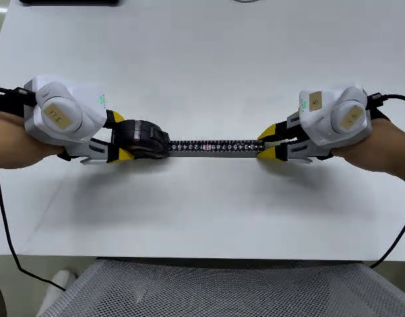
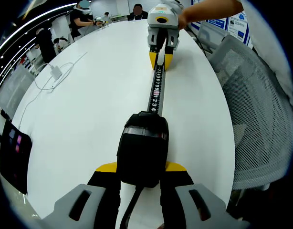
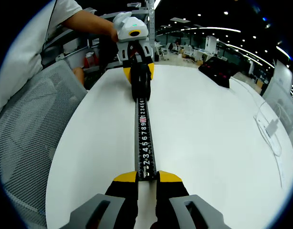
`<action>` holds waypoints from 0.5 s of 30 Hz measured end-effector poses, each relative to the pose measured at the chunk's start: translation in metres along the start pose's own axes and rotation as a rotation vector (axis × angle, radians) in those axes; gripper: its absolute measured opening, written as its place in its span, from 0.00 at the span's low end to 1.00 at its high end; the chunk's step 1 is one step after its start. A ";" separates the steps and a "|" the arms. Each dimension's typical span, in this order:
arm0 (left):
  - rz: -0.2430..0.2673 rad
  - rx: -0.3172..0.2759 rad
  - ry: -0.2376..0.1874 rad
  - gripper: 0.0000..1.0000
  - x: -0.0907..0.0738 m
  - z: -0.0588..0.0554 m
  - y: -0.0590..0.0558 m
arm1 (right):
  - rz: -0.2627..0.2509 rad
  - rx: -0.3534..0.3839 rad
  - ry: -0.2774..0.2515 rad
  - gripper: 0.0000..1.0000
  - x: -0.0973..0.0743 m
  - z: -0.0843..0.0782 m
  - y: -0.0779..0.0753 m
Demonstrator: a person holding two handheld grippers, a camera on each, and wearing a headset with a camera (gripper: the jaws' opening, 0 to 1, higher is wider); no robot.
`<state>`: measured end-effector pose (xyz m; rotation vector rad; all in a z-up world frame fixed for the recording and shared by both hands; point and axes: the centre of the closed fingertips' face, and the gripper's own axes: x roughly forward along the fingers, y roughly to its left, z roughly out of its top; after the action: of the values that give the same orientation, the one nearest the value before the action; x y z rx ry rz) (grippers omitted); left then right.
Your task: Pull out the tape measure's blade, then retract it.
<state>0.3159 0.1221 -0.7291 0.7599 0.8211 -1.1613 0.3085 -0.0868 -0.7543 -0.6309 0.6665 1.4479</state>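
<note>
Tape measure is toward the near edge of the white table, its black case clenched in the left gripper. The right gripper pinches the end of the blade, which is stretched straight between them. A charger with cable lies toward the far edge (well apart from the blade). A mesh chair is at the near edge. The blade's hook is hidden between the jaws. A dark item is cut off at the far edge.

A wide white bench has a rounded end. A grey mesh chair stands against its near edge. A white charger lies on the bench with its cable, and a dark bag sits near the far edge. Beyond is an open office under a dark ceiling with long light strips and small spotlights. People stand at the bench's far end.
</note>
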 end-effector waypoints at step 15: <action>0.001 -0.002 0.000 0.26 0.000 0.000 0.000 | -0.001 -0.002 0.010 0.10 -0.009 -0.004 0.000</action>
<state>0.3162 0.1223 -0.7296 0.7587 0.8219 -1.1598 0.3080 -0.0956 -0.7506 -0.6406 0.6729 1.4457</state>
